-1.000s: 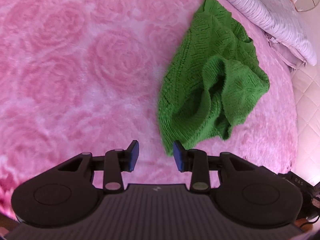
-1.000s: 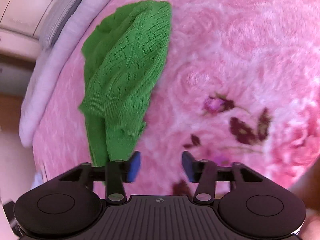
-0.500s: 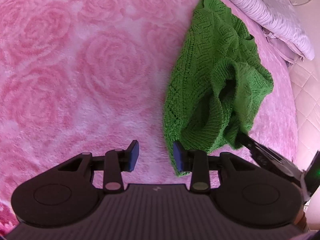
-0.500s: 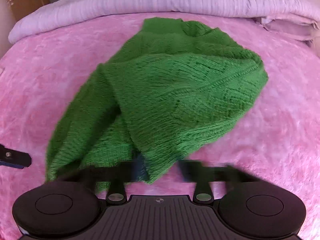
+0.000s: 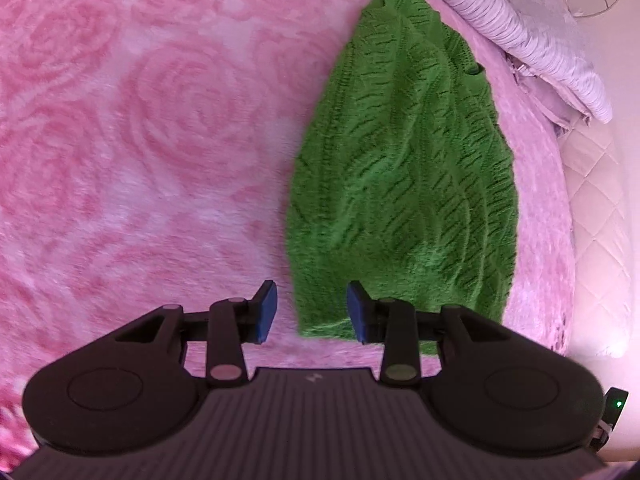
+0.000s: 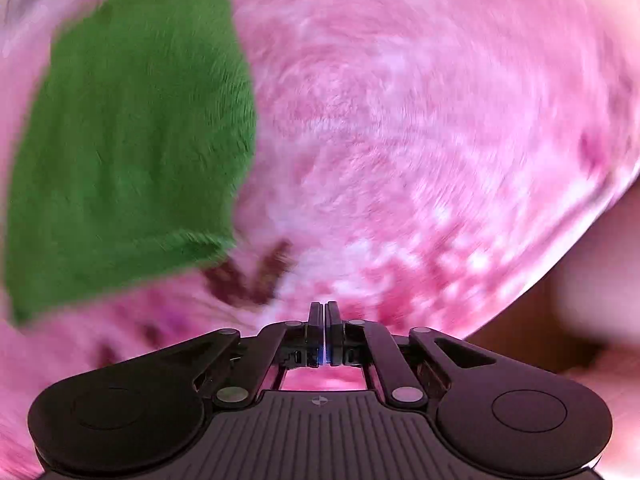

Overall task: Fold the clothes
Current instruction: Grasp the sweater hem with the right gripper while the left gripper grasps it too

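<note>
A green knitted sweater [image 5: 404,168] lies folded into a long flat shape on the pink rose-patterned blanket [image 5: 140,128]. My left gripper [image 5: 312,312] hovers open at the sweater's near left corner, with nothing between its blue pads. In the blurred right wrist view the sweater [image 6: 128,136] fills the left side. My right gripper [image 6: 323,312] is off to the sweater's right above the blanket [image 6: 420,128]; its fingers are pressed together with nothing in them.
A lilac striped duvet [image 5: 520,28] is bunched along the far right of the bed. A white quilted surface [image 5: 600,216] borders the blanket on the right. Dark flower prints [image 6: 248,276] mark the blanket near my right gripper.
The raised fold of the sweater has been laid down flat. My right gripper has let go, shut empty and swung away to the right. The left gripper stayed open and shifted slightly.
</note>
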Demonstrator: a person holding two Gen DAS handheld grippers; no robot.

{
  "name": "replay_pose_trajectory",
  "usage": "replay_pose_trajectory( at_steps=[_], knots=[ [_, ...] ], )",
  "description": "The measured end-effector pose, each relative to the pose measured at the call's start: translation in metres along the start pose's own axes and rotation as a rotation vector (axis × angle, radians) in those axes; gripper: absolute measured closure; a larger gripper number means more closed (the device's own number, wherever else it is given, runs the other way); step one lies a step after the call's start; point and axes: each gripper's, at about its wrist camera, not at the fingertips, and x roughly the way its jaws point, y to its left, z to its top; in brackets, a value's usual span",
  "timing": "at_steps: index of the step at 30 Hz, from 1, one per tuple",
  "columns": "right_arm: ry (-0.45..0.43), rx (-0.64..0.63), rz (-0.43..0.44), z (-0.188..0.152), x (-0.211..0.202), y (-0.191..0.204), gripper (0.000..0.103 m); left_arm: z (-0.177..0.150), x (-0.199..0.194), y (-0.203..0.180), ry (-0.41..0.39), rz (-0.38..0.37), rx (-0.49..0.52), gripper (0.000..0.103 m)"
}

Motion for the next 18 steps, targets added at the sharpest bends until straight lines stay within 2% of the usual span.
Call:
replay_pose_trajectory(
  at_steps=[1, 2, 3, 4, 5, 6, 10, 12, 15, 17, 18],
  knots=[
    [-0.009, 0.07, 0.067, 0.001, 0.0, -0.006, 0.091, 0.0, 0.002, -0.002, -0.002, -0.005, -0.005, 0.068],
    [-0.019, 0.141, 0.135, 0.001, -0.001, -0.013, 0.079, -0.001, 0.005, -0.003, -0.006, -0.004, -0.017, 0.066],
    [-0.027, 0.204, 0.194, 0.003, -0.001, -0.019, 0.072, -0.002, 0.008, -0.004, -0.01, -0.003, -0.028, 0.066],
    [-0.033, 0.241, 0.22, 0.007, 0.001, -0.021, 0.062, -0.002, 0.011, -0.006, -0.013, -0.002, -0.039, 0.066],
    [-0.04, 0.277, 0.246, 0.011, 0.003, -0.024, 0.058, -0.002, 0.014, -0.007, -0.018, 0.001, -0.046, 0.066],
    [-0.045, 0.313, 0.27, 0.015, 0.006, -0.027, 0.058, -0.003, 0.017, -0.009, -0.022, 0.004, -0.051, 0.066],
    [-0.057, 0.401, 0.287, 0.027, 0.016, -0.036, 0.057, -0.001, 0.027, -0.03, -0.034, 0.058, 0.03, 0.063],
    [-0.071, 0.403, 0.286, 0.031, 0.021, -0.038, 0.057, 0.001, 0.035, -0.044, -0.031, 0.099, 0.085, 0.056],
    [-0.08, 0.395, 0.305, 0.035, 0.033, -0.033, 0.057, 0.002, 0.053, -0.057, -0.015, 0.148, 0.131, 0.055],
    [-0.075, 0.39, 0.326, 0.035, 0.043, -0.027, 0.057, 0.003, 0.055, -0.057, -0.018, 0.144, 0.127, 0.057],
    [-0.073, 0.389, 0.34, 0.035, 0.048, -0.023, 0.057, 0.004, 0.053, -0.053, -0.027, 0.127, 0.113, 0.067]
  ],
)
